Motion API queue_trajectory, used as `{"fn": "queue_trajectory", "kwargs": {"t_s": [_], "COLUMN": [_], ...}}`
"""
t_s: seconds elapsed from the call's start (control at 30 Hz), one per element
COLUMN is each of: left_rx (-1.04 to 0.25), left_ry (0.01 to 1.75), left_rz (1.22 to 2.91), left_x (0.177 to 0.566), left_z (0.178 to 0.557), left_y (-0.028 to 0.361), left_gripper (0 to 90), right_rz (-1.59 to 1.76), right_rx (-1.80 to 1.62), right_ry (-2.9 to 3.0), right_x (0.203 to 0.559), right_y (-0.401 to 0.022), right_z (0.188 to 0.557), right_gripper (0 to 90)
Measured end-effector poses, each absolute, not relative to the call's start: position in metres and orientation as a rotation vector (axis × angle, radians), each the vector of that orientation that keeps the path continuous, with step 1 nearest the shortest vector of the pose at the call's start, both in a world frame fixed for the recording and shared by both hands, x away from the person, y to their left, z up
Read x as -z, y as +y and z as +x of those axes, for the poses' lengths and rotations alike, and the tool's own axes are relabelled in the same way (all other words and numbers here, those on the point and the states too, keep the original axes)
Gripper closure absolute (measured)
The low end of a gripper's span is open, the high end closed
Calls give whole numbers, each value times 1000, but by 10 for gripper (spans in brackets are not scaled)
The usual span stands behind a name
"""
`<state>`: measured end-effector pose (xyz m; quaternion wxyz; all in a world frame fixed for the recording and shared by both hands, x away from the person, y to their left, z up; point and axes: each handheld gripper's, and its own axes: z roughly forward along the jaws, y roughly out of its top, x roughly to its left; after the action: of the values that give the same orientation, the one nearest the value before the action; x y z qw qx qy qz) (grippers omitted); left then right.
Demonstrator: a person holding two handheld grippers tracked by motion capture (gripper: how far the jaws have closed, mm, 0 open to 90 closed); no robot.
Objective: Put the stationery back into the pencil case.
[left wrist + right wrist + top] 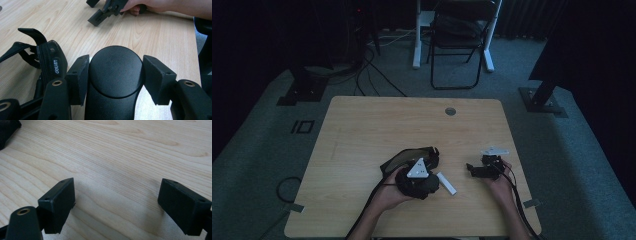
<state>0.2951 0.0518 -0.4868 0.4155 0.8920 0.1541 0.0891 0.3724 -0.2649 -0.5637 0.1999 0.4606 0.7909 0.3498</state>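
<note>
Left gripper [115, 75]: jaws clamped on a round black tube [115, 72], close up in its own view. Beside it lies a black zip pouch [51, 63], label legible there, a dark shape from the high view. Right gripper [117, 202]: jaws wide apart over bare wooden table [125, 152]. High view adds a small white bar [446, 183] between the hands.
</note>
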Motion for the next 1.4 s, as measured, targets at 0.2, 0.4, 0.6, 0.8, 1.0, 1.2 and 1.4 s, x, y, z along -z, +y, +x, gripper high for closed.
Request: {"fn": "queue_trajectory", "kwargs": {"t_s": [0.2, 0.4, 0.6, 0.8, 1.0, 1.2, 1.4], "left_rx": [-234, -240, -249, -258, -268, -278, -290], "left_ry": [385, 387, 393, 391, 390, 389, 410], "left_rz": [2237, 2230, 2221, 2218, 2216, 2214, 2212], "left_x": [484, 480, 477, 472, 470, 467, 467], "left_z": [295, 295, 295, 296, 298, 298, 302], "left_y": [54, 57, 60, 61, 62, 64, 67], "left_gripper": [416, 417, 416, 416, 416, 416, 416], "right_rz": [1288, 1288, 1288, 1287, 1287, 1286, 1287], "right_rx": [-978, -978, -978, -978, -977, -978, -978], "right_ry": [2211, 2211, 2211, 2211, 2211, 2212, 2211], "right_x": [564, 564, 564, 564, 564, 564, 564], "right_y": [-265, -265, -265, -265, -265, -265, -265], "right_z": [372, 372, 372, 372, 372, 372, 372], "right_gripper": [142, 142, 142, 142, 142, 142, 142]}}
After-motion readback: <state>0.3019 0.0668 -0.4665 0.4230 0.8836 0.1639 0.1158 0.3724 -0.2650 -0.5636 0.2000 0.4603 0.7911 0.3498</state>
